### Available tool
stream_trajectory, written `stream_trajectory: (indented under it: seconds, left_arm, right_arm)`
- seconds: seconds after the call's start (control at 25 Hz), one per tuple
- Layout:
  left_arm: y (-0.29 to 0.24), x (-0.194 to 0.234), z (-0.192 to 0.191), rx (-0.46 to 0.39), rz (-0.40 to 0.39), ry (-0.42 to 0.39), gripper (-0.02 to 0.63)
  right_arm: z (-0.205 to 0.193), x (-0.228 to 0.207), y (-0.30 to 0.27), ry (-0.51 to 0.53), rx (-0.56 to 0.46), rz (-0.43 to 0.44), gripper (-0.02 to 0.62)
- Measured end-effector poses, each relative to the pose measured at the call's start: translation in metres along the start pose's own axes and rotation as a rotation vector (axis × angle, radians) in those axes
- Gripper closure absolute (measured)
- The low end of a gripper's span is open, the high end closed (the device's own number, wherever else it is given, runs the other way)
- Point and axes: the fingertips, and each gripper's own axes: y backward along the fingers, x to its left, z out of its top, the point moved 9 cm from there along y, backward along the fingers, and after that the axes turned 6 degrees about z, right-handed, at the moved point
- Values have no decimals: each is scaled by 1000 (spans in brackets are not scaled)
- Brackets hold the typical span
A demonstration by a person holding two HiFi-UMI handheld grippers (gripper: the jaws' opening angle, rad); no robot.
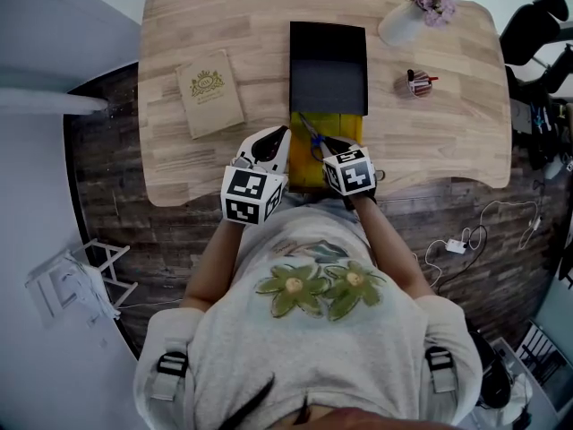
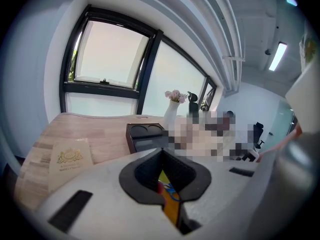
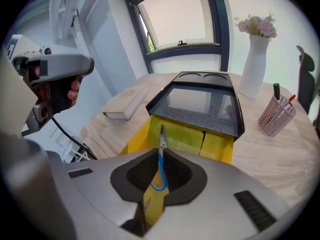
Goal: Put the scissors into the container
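**Head view.** My right gripper (image 1: 327, 150) is clenched on the scissors (image 1: 310, 134) by the blue handle. It holds them over the yellow tray (image 1: 347, 129), which juts from the near end of the black box (image 1: 328, 61) on the wooden table (image 1: 448, 133). My left gripper (image 1: 285, 138) sits just beside the tray's left wall. The scissors' long axis runs near to far with a slight lean left. The handle is nearest me and the closed blades point at the black box.

**Left gripper view.** The jaws are drawn together at the tips. A strip of yellow and a trace of blue show through the gap below them. I cannot tell whether the pads pinch the tray wall or merely stand in front of it.

**Right gripper view.** The pads press on the blue handle loop. The blades stand out beyond the tips and point far, along the tray's length. The scissors appear clear of the tray floor.

**Step in hand.** I judge this to be the carry: the grasp is made and placement is not yet done.

**Next move.**
1. Keep the blades in line with the tray.
2. Lower the scissors until they rest inside the walls.
3. Release the right jaws and lift clear of the handle.
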Motion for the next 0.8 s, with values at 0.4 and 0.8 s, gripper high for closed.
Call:
stream_trajectory:
  seconds: [0.4, 0.8]
  left_arm:
    - [1, -12, 5, -11, -42, -4, 600]
    - [9, -13, 2, -21, -57, 41, 600]
  right_arm:
    - [16, 21, 41, 15, -192, 131, 589]
    - [19, 38, 64, 48, -235, 120, 589]
